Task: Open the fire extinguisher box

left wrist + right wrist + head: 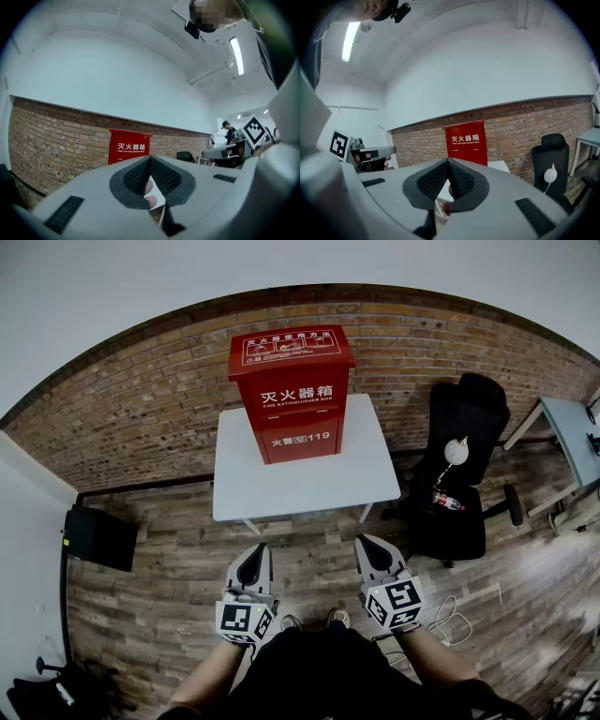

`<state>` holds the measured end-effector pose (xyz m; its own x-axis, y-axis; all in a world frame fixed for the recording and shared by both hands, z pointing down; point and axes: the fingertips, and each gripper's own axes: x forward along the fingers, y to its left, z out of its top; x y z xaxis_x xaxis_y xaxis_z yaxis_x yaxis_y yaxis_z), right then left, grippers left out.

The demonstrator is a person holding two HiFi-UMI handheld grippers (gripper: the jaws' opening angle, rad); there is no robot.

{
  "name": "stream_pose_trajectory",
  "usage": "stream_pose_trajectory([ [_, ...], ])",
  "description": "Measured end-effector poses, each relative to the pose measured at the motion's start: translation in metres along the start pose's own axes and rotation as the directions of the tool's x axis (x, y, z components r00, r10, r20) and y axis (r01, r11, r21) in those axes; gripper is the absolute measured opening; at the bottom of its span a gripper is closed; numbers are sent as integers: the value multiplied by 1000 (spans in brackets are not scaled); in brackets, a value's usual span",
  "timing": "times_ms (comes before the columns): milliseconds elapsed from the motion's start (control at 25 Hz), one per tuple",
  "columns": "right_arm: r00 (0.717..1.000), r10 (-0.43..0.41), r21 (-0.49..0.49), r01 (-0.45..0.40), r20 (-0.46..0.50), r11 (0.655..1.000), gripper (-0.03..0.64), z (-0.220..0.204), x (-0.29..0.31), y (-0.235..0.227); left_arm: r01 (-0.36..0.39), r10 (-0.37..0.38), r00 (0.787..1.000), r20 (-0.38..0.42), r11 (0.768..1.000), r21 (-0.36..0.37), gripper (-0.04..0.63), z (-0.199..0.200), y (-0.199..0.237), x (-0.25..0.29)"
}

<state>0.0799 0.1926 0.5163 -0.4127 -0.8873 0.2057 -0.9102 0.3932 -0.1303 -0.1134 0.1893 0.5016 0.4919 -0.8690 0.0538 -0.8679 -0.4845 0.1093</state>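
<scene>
The opening has not yet started. The red metal fire extinguisher box (292,395) with white lettering stands upright and shut at the far middle of the white square surface (234,486), in front of the brick wall (141,418). It is well apart from both claws. The left claw (251,559) and the right claw (373,549) hang side by side on the near side, each with its jaws pressed together on nothing. The step in hand looks like the approach. Next, a claw likely has to reach across the surface, spread its jaws and find an edge or catch on the box, and neither is clear from here.
</scene>
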Motion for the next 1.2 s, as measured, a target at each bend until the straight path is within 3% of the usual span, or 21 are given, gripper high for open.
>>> stream_pose_trajectory([
  [600, 999, 22, 27, -23, 42, 999, 20, 7, -1, -29, -59, 59, 998, -11, 998, -17, 23, -12, -9, 14],
  [1200, 999, 37, 38, -36, -8, 999, 20, -9, 10, -82, -164, 164, 986, 3, 986, 1, 23, -16, -11, 38],
])
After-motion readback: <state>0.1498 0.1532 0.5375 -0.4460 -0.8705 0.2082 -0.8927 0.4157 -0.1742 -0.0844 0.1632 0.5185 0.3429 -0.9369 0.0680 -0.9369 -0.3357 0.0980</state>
